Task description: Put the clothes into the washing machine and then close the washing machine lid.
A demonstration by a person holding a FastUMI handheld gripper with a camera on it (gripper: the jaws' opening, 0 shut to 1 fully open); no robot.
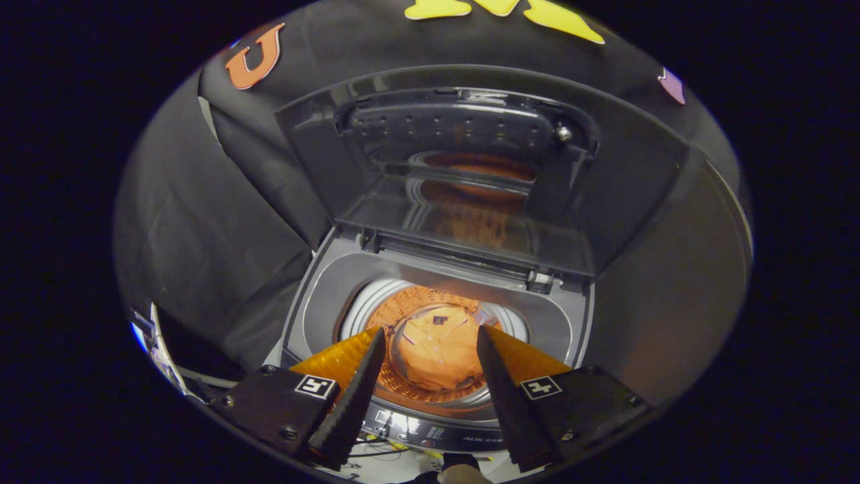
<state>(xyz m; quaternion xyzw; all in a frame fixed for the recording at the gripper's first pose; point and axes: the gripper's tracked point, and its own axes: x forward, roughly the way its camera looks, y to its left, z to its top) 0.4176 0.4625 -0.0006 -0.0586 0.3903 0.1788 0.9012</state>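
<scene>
Two fingers spread wide above an open washer, nothing held.

Gripper (430, 336) open, its fingers (353, 396) apart and pointing down over the washer (316, 302). Clothes (437, 353) orange, bunched in the drum (366, 302), beyond the tips and framed in the gap between them, touching neither finger. Lid (470, 175) raised well beyond the tips, standing upright at the washer's far edge, its glossy underside mirroring the orange drum. Control panel (437, 433) lying low between the fingers, on the washer's near edge.
</scene>
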